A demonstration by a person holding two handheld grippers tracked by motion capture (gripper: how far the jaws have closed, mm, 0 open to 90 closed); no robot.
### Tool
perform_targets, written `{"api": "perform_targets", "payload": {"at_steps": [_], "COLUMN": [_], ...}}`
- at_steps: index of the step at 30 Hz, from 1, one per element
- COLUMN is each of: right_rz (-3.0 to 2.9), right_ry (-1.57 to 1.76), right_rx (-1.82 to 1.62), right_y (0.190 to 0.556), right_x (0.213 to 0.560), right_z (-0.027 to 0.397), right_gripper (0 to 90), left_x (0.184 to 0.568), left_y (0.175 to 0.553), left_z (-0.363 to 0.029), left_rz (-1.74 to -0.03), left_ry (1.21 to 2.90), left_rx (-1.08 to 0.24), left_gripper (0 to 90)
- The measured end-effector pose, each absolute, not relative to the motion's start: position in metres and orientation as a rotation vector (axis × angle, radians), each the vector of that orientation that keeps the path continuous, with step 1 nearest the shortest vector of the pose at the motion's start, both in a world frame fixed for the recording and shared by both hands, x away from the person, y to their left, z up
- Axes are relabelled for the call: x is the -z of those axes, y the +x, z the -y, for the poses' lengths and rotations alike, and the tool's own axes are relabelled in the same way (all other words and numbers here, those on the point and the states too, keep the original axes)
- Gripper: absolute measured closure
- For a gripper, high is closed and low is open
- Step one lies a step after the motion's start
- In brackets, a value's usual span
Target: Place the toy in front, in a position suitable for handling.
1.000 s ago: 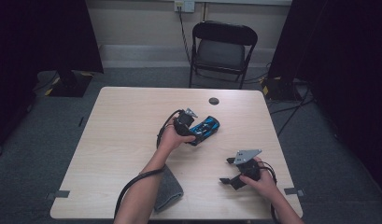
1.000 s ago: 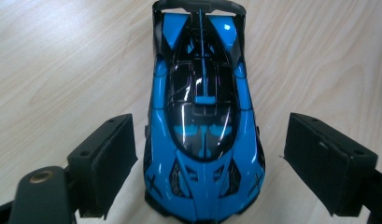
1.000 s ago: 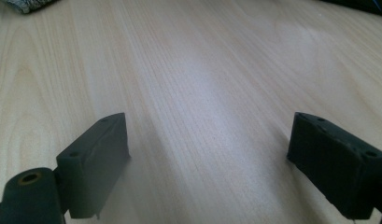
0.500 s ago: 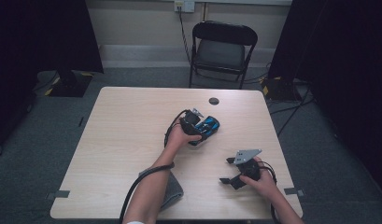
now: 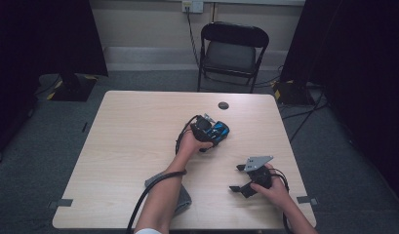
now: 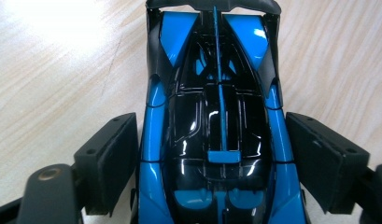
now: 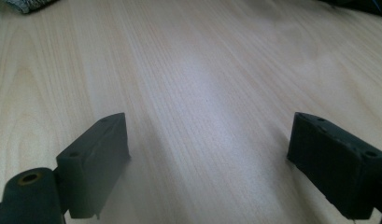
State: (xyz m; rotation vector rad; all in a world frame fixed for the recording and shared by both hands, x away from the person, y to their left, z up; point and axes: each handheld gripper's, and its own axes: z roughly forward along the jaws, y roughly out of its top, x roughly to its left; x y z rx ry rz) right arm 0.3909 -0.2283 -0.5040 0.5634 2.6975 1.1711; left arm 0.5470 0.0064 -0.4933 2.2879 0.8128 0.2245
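A blue and black toy car (image 5: 220, 130) (image 6: 216, 140) lies on the pale wooden table (image 5: 129, 146), right of its middle. My left gripper (image 5: 208, 130) (image 6: 212, 154) is down over it, with one black pad along each flank. The jaws have just been closing with the car between them, and both pads now rest against its sides. My right gripper (image 5: 237, 178) (image 7: 207, 154) sits low near the front right of the table. Its jaws are wide open, with only bare wood between them.
A grey cloth (image 5: 185, 202) (image 7: 27, 3) lies near the front edge, partly under the left forearm. A small black round object (image 5: 223, 105) sits near the far edge. A black folding chair (image 5: 231, 53) stands beyond the table.
My left gripper moved right and down onto the toy car and now straddles it. The right gripper stayed where it was.
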Motion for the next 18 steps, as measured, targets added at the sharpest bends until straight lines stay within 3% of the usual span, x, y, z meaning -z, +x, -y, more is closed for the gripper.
{"api": "perform_targets", "payload": {"at_steps": [2, 18], "right_rz": [-2.697, -2.697], "right_ry": [0.563, 0.562], "right_rx": [-1.171, -1.172], "right_y": [0.3909, 0.3913], "right_x": [0.5040, 0.5040], "right_z": [0.2283, 0.2283], "right_gripper": [11.5, 11.5], "left_x": [0.4919, 0.4866], "left_y": [0.5463, 0.5441], "left_z": [-0.0054, 0.0019], "left_rz": [-0.798, -0.815], "left_ry": [2.304, 2.365], "left_rx": [-0.223, -0.269], "left_gripper": [25.1, 26.0]}}
